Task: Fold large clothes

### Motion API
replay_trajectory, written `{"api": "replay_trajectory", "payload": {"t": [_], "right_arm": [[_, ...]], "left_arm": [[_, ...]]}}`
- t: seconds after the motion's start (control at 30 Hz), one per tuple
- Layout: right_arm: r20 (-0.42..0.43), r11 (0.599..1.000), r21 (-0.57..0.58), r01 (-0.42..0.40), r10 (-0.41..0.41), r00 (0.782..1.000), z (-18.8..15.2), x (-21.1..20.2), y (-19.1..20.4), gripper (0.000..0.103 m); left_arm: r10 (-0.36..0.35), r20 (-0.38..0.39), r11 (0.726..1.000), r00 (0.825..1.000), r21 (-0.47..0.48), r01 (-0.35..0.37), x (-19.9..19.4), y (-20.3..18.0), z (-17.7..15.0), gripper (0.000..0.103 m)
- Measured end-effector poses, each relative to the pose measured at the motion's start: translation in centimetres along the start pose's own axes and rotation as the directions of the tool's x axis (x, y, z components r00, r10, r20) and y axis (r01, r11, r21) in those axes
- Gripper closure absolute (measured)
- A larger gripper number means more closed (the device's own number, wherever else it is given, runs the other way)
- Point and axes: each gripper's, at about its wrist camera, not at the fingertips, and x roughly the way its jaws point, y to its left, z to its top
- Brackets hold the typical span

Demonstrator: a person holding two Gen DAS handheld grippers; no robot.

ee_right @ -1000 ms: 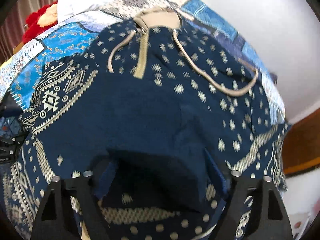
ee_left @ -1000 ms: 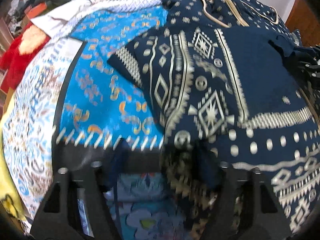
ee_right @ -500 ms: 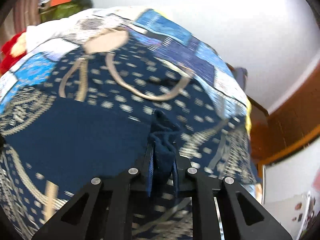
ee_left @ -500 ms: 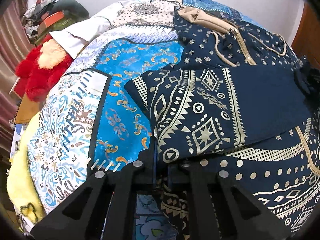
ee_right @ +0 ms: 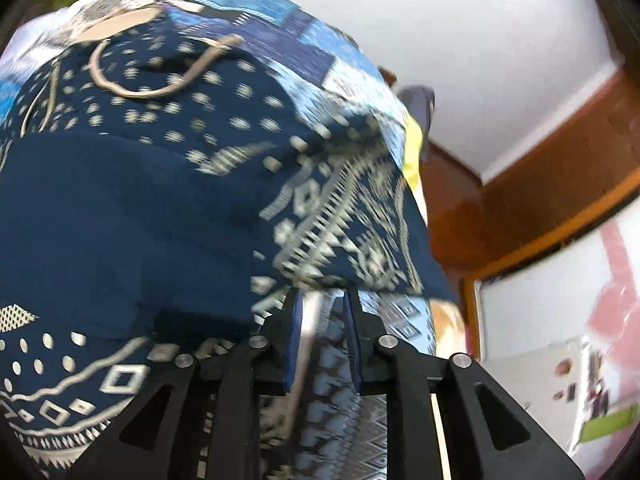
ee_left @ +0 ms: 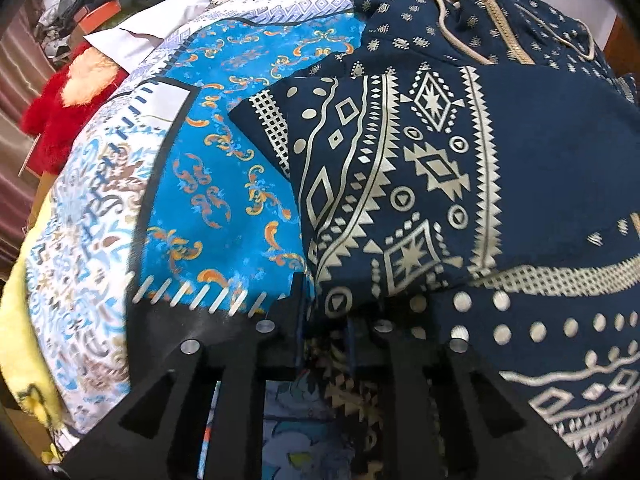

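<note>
We are observing the navy garment (ee_left: 520, 140) with the beige geometric print lying spread on the patterned bedspread (ee_left: 224, 184), with one printed panel folded over its plain navy middle and its beige zip (ee_left: 500, 20) and cord running toward the far end. In the right wrist view the same garment (ee_right: 120, 208) is covering the left and centre of the bed, and its beige cord (ee_right: 160, 92) is looping at the far side. The left gripper (ee_left: 324, 312) is pointing down at the near left edge of the folded panel; its jaws have just been opening and are standing narrowly apart, with navy fabric showing in the gap, and we are seeing no pad pinching it. The right gripper (ee_right: 322, 296) is sitting at the garment's near right edge; its jaws have also just been opening, are released, and are framing only bedspread. A red plush toy (ee_left: 60, 120) is lying far left, and wooden panelling (ee_right: 540, 184) is standing to the right.
</note>
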Motion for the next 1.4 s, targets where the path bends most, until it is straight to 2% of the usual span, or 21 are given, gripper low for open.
{"api": "replay_trajectory", "payload": {"t": [0.07,0.17,0.23,0.3,0.4,0.57,0.63,0.7,0.73,0.77,0.8,0.83,0.87,0.9,0.93,1.0,1.13,1.23,1.33,1.37,1.4], "right_arm": [[-0.010,0.998,0.051,0.020,-0.019,1.000,-0.1,0.5,-1.5,0.087],[-0.004,0.988,0.149,-0.027,0.028,1.000,-0.5,0.7,-4.8,0.087],[-0.002,0.973,0.215,-0.078,0.080,0.997,-0.8,0.9,-7.1,0.087],[-0.001,0.950,0.284,-0.128,0.134,0.991,-0.9,1.3,-9.3,0.087],[-0.010,0.913,0.367,-0.181,0.198,0.980,-0.5,2.0,-11.5,0.087],[-0.042,0.850,0.459,-0.257,0.310,0.950,1.1,5.8,-12.6,0.087],[-0.062,0.851,0.464,-0.246,0.308,0.949,1.5,7.4,-12.3,0.087],[-0.094,0.881,0.427,-0.204,0.268,0.959,1.7,8.3,-11.9,0.084],[-0.112,0.898,0.401,-0.184,0.247,0.963,1.6,8.6,-11.8,0.081],[-0.123,0.910,0.382,-0.161,0.223,0.967,1.5,8.7,-11.9,0.063],[-0.130,0.920,0.371,-0.127,0.186,0.974,1.3,8.7,-12.2,0.033],[-0.139,0.933,0.353,-0.063,0.119,0.983,0.9,8.7,-12.6,0.020],[-0.134,0.938,0.344,-0.034,0.085,0.987,0.5,8.8,-13.1,0.007],[-0.123,0.938,0.343,-0.049,0.096,0.988,-0.1,8.9,-13.7,0.007],[-0.118,0.926,0.365,-0.092,0.144,0.983,-0.7,9.1,-14.5,0.007],[-0.094,0.877,0.445,-0.183,0.249,0.964,-1.9,9.2,-16.4,0.007],[-0.023,0.723,0.603,-0.338,0.438,0.898,-3.5,9.7,-19.5,0.009],[0.009,0.622,0.682,-0.384,0.519,0.855,-3.7,11.1,-20.3,0.017],[0.003,0.579,0.717,-0.389,0.555,0.832,-3.2,13.0,-19.8,0.024],[-0.001,0.574,0.727,-0.376,0.548,0.836,-3.0,13.4,-19.5,0.029],[-0.003,0.574,0.734,-0.364,0.538,0.843,-2.7,13.9,-19.2,0.041]], "left_arm": [[0.001,0.017,1.000,1.000,0.027,-0.002,-1.7,-0.1,-0.4,0.084],[0.024,0.053,0.997,0.998,0.074,-0.028,-4.6,-0.3,-0.7,0.081],[0.034,0.083,0.996,0.996,0.078,-0.040,-6.5,-0.5,-0.2,0.074],[0.025,0.120,0.998,0.992,0.061,-0.033,-7.9,-0.4,1.0,0.059],[0.003,0.178,1.000,0.984,0.025,-0.008,-9.6,-1.3,2.9,0.049],[-0.051,0.201,0.999,0.978,0.023,0.047,-8.7,-4.2,7.4,0.047],[-0.074,0.185,0.997,0.980,0.035,0.069,-7.8,-6.1,8.4,0.047],[-0.096,0.172,0.994,0.980,0.061,0.087,-7.1,-8.1,9.2,0.047],[-0.103,0.167,0.993,0.981,0.081,0.090,-6.7,-9.3,9.5,0.047],[-0.109,0.162,0.990,0.981,0.105,0.093,-6.3,-10.6,9.9,0.047],[-0.117,0.155,0.987,0.981,0.128,0.098,-5.9,-11.7,10.2,0.047],[-0.129,0.144,0.981,0.981,0.160,0.105,-5.3,-13.2,10.4,0.047],[-0.134,0.134,0.977,0.982,0.184,0.108,-4.8,-14.5,10.6,0.047],[-0.139,0.126,0.973,0.982,0.201,0.112,-4.5,-15.4,10.7,0.047],[-0.152,0.114,0.967,0.982,0.223,0.124,-4.1,-16.6,10.8,0.047],[-0.176,0.092,0.956,0.980,0.254,0.148,-3.4,-18.7,10.9,0.047],[-0.150,0.147,0.947,0.978,0.304,0.100,-3.5,-22.1,11.4,0.047],[-0.211,0.128,0.935,0.969,0.315,0.162,-3.9,-23.7,11.9,0.045],[-0.233,0.129,0.925,0.964,0.335,0.178,-4.1,-25.1,11.8,0.044],[-0.233,0.136,0.925,0.963,0.338,0.176,-4.1,-25.3,11.7,0.044],[-0.230,0.143,0.925,0.963,0.339,0.171,-4.1,-25.5,11.6,0.043]]}}
